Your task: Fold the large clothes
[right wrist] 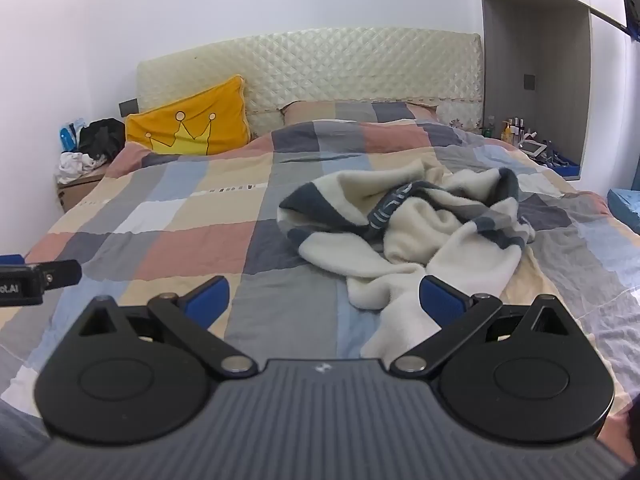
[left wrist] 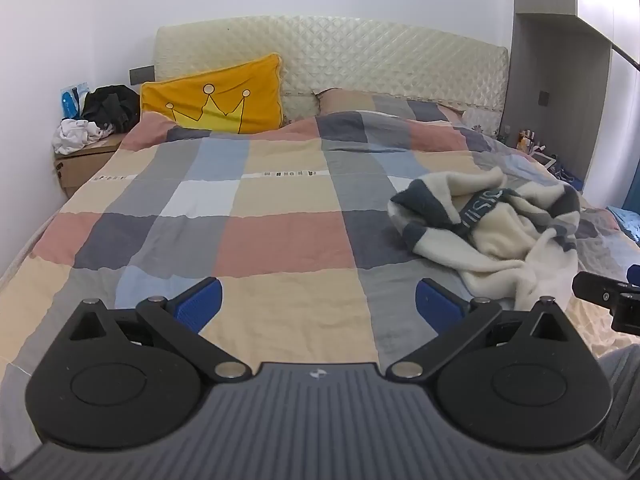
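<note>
Bed: a checked quilt is covering the mattress up to the padded headboard.
Sweater: a cream and dark-striped sweater is lying crumpled on the quilt's right side.
Pillows: a yellow crown pillow is leaning against the headboard.

The quilt on the bed has a check pattern of beige, grey, pale blue, white, dusty pink and dark slate squares. The crumpled garment is cream fleece with dark grey-blue stripes and one dark band with pale letters, and the pillow is orange-yellow with a lighter yellow crown drawn in dark outline. The headboard is cream with a quilted diamond pattern, and both the left gripper and the right gripper are black with blue pads.
</note>
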`<state>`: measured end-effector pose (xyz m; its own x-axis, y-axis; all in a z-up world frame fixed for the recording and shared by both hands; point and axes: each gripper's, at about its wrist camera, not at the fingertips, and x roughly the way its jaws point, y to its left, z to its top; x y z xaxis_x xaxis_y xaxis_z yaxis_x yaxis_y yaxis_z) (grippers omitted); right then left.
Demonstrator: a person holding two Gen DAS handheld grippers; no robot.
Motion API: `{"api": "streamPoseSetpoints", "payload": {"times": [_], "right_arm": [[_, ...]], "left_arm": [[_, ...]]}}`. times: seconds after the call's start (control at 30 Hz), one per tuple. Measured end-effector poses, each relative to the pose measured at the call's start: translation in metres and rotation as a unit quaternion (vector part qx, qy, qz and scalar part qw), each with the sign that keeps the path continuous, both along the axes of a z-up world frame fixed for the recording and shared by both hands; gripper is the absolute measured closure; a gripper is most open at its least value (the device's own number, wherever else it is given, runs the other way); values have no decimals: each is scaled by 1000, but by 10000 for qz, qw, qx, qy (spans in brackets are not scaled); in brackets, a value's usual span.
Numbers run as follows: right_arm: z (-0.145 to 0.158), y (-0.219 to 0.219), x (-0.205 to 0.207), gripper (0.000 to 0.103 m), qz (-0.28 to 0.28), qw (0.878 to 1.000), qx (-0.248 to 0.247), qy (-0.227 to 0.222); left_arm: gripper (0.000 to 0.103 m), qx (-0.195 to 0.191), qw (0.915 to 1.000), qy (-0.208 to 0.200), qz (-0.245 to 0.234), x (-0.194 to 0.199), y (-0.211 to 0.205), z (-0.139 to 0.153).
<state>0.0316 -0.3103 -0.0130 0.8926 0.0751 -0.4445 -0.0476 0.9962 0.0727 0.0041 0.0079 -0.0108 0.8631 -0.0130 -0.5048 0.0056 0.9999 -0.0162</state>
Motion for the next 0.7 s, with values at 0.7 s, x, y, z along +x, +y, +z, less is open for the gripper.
{"api": "streamPoseSetpoints", "payload": {"times": [0.7], "right_arm": [[0, 2, 2, 0, -73, 10000, 17, 30]], "left_arm": [[0, -30, 10000, 11, 44, 3, 3, 4]]}}
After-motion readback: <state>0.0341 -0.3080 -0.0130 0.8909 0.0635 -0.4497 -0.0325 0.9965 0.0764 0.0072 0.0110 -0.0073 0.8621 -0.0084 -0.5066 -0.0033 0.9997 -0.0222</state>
